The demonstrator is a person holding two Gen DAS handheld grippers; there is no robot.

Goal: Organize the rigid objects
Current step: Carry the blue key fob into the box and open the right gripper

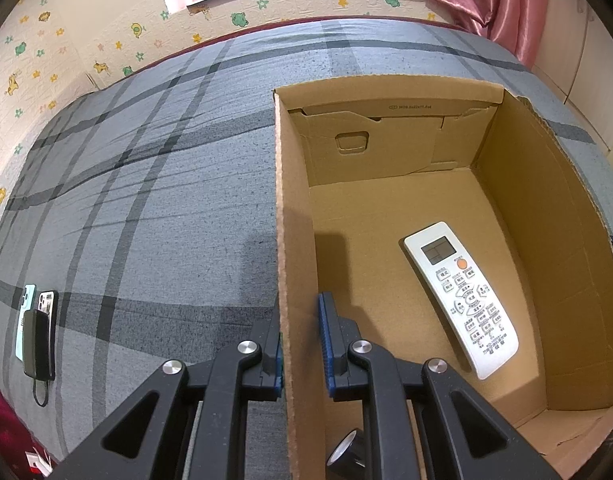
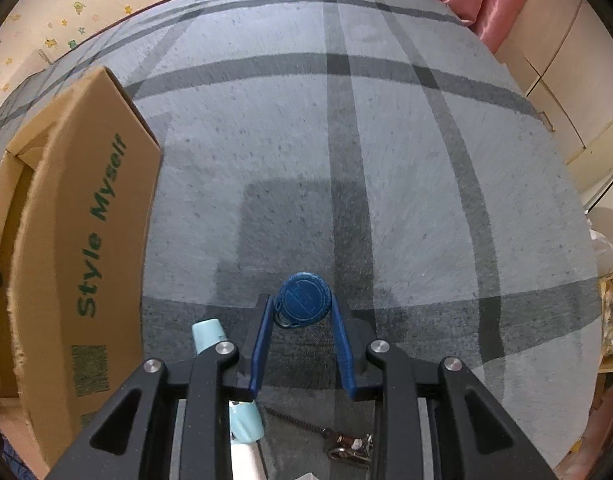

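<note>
While boxed, remote [image 1: 462, 300] lengthwise, display seemingly farthest

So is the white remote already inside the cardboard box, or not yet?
Inside. The white remote lies flat, buttons up, on the floor of the open cardboard box, with the box walls around it.

A cardboard box [image 1: 386, 208] sits on the bed cover [image 1: 146, 200], with a remote control [image 1: 462, 296] lying on its floor toward the right wall and a roll of tape [image 1: 346, 456] at its near left corner. Well to the left of the box, two phones [image 1: 36, 320] lie side by side on the cover with a power bank [image 1: 37, 344] on top of them. On the box's other side, a round tag [image 2: 303, 298] sits between the right gripper's fingers [image 2: 342, 344], above the cover.
</note>
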